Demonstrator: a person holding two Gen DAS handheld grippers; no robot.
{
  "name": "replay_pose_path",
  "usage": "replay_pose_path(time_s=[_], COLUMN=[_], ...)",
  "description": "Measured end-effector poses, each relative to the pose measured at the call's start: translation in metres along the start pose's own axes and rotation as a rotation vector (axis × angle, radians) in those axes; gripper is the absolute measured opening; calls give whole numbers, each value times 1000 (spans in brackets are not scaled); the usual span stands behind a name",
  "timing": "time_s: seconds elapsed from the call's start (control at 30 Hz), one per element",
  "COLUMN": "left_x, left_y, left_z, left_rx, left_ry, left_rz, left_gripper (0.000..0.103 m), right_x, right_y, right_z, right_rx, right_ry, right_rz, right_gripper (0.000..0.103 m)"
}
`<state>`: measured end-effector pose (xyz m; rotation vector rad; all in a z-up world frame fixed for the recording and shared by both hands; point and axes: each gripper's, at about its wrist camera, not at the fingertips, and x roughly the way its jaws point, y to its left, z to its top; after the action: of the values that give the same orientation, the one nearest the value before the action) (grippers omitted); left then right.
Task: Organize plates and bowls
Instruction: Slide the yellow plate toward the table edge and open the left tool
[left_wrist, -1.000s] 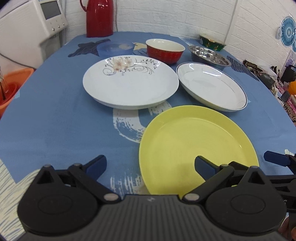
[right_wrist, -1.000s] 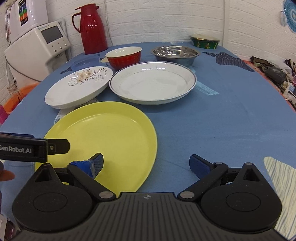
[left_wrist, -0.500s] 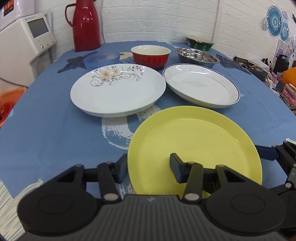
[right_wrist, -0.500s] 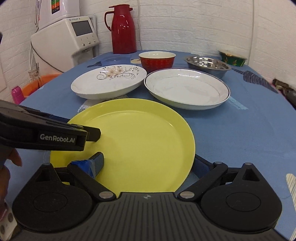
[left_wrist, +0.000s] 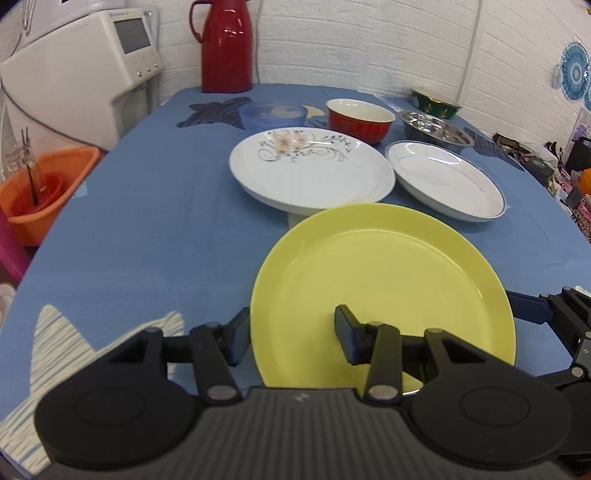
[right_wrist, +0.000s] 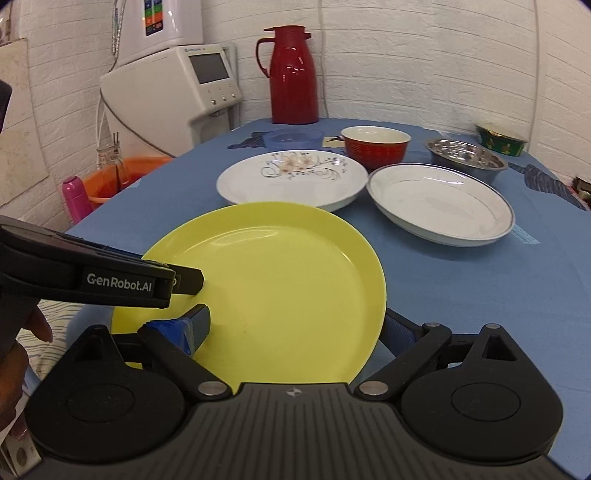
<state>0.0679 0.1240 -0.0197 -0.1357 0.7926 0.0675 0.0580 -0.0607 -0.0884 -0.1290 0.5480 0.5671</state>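
Yellow plate (left_wrist: 384, 280) now raised off the tabletop (left_wrist: 147, 236), near edge overlapping the floral plate (left_wrist: 310, 166). Left tongs (left_wrist: 291, 339) clamped on its left rim, narrowed from wide apart; right tongs (right_wrist: 295, 328) straddling its right rim, closure unclear. Presumably ready for stacking.

Three plates: round yellow plate (right_wrist: 280, 280), flowered white plate (right_wrist: 291, 177), blue-rimmed white plate (right_wrist: 439, 203). Four bowls: red ceramic bowl (right_wrist: 375, 146), steel bowl (right_wrist: 465, 155), green patterned bowl (right_wrist: 500, 138), translucent blue bowl (right_wrist: 293, 137). One red thermos jug (right_wrist: 291, 75).

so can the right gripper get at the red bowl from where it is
Probably not right away. The right gripper straddles the yellow plate's edge, and the red bowl sits at the far side behind the floral plate.
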Motion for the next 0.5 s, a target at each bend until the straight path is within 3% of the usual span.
replay_pose_path(time_s=[0.2, 0.5], left_x=[-1, 14], left_y=[30, 34], left_z=[-8, -3], left_rx=[-33, -14], left_ry=[13, 6], left_rz=[59, 86], left_gripper=[43, 43], right_x=[17, 31], right_y=[22, 27], right_z=[0, 2], right_rx=[-13, -26], right_ry=[28, 53], right_rz=[64, 48], right_gripper=[84, 85])
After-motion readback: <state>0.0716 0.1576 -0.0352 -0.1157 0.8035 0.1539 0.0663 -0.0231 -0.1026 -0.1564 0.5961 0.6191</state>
